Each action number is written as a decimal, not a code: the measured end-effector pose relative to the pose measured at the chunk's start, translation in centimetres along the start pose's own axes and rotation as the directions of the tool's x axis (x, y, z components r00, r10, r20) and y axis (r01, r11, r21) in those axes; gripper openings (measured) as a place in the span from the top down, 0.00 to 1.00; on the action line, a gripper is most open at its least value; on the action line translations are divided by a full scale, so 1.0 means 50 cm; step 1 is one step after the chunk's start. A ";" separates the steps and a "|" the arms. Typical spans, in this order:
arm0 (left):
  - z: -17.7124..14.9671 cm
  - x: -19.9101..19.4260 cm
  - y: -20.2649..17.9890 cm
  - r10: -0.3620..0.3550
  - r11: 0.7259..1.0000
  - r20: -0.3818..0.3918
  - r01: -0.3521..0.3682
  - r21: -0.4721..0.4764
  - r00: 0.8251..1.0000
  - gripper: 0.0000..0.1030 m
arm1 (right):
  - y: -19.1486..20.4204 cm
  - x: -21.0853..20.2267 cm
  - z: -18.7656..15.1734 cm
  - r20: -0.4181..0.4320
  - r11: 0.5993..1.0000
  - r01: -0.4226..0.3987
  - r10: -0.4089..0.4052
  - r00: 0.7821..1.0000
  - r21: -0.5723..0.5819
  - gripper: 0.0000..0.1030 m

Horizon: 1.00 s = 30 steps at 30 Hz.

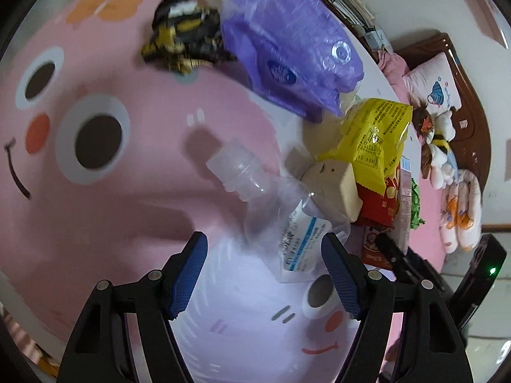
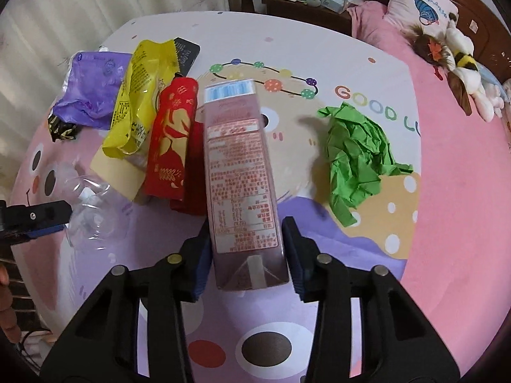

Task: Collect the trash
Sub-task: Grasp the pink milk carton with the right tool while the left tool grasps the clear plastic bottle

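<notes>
A pink carton [image 2: 244,172] is clamped btwn the pads of the right claw [image 2: 247,260], above the cartoon-print bed [image 2: 447,191]. The left claw [image 1: 265,274] is held wide apart, nothing gripped, w/ a crumpled clear plastic bottle [image 1: 271,201] just ahead. Wrappers are piled beside.

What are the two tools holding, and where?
The right tool grips the pink carton by its near end. The left tool is open, holding nothing.
</notes>
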<state>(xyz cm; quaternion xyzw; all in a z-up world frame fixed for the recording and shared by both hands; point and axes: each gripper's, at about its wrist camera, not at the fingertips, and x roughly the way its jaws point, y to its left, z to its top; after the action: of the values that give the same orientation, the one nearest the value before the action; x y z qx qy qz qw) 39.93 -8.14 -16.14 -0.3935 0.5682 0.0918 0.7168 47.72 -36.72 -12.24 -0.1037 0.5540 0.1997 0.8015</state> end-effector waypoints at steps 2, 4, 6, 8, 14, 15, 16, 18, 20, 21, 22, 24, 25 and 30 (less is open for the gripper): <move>-0.008 0.014 -0.006 -0.020 1.000 -0.006 0.020 -0.021 1.000 0.27 | -0.002 0.003 -0.002 0.007 1.000 -0.006 0.006 1.000 0.000 0.64; -0.012 0.028 -0.014 -0.035 0.999 -0.006 0.035 -0.032 0.999 0.28 | -0.004 0.005 -0.004 0.010 1.000 -0.020 0.020 1.000 0.006 0.64; -0.015 0.045 -0.030 -0.026 0.999 -0.003 0.026 -0.025 1.000 0.31 | -0.006 0.008 -0.007 0.011 0.999 -0.030 0.030 0.999 0.010 0.65; -0.020 0.067 -0.049 -0.019 1.000 0.000 0.019 -0.021 1.000 0.34 | -0.003 0.005 -0.013 0.012 0.999 -0.036 0.036 0.999 0.009 0.65; -0.020 0.111 -0.100 0.013 1.000 0.029 -0.013 0.007 1.000 0.59 | 0.008 -0.005 -0.027 0.017 0.999 -0.049 0.049 0.999 0.006 0.65; -0.021 0.117 -0.105 0.013 1.000 0.029 -0.014 0.013 0.999 0.68 | 0.011 -0.007 -0.029 0.015 0.999 -0.052 0.052 0.999 0.005 0.65; -0.023 0.116 -0.108 0.008 1.000 0.031 -0.008 0.016 1.000 0.70 | 0.014 -0.011 -0.033 0.014 0.998 -0.055 0.055 0.998 0.005 0.65; -0.033 0.116 -0.123 0.043 0.998 0.057 -0.046 0.046 0.997 0.71 | 0.017 -0.018 -0.040 0.016 0.998 -0.057 0.057 0.998 0.007 0.65; -0.045 0.111 -0.141 0.059 0.994 0.073 -0.065 0.084 0.996 0.72 | 0.020 -0.025 -0.047 0.019 0.998 -0.062 0.062 0.998 0.009 0.66; -0.049 0.109 -0.148 0.060 0.993 0.075 -0.067 0.094 0.995 0.73 | 0.021 -0.030 -0.051 0.020 0.998 -0.064 0.064 0.998 0.012 0.66; -0.052 0.105 -0.153 0.062 0.992 0.079 -0.070 0.105 0.995 0.73 | 0.022 -0.034 -0.053 0.022 0.998 -0.065 0.064 0.998 0.015 0.66; -0.064 0.097 -0.168 0.077 0.987 0.091 -0.089 0.137 0.993 0.73 | 0.025 -0.048 -0.060 0.032 0.997 -0.068 0.067 0.997 0.026 0.66; -0.071 0.093 -0.176 0.084 0.983 0.098 -0.098 0.152 0.992 0.73 | 0.025 -0.055 -0.062 0.035 0.997 -0.070 0.068 0.997 0.033 0.66; -0.106 0.054 -0.191 0.099 0.966 0.129 -0.126 0.227 0.987 0.73 | 0.029 -0.098 -0.092 0.034 0.993 -0.083 0.080 0.996 0.083 0.66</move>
<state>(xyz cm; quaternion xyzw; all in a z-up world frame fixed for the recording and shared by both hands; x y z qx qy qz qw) 42.44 -18.95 -14.39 -0.2673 0.5537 0.0875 0.7838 41.70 -38.23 -9.29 -0.0438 0.5533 0.2102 0.8048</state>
